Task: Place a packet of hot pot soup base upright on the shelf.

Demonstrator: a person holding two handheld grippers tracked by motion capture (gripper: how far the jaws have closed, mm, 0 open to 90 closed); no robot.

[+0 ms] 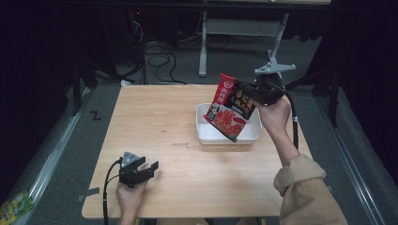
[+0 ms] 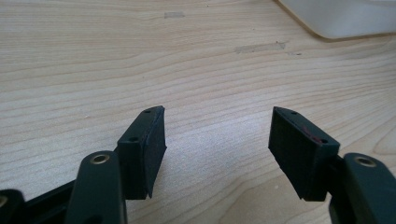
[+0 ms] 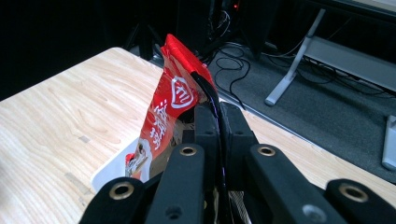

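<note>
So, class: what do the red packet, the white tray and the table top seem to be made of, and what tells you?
Red packet: likely thin plastic film, glossy; it creases and shines in the right tool.
White tray: probably smooth moulded plastic, with rounded corners.
Table top: pale wood or wood-look laminate; matt grain lines show.

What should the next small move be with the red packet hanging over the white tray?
Probably lower it a little before letting go. The right hand-held gripper is shut on the red packet, which hangs tilted above the white tray, its lower corner over the front rim.
</note>
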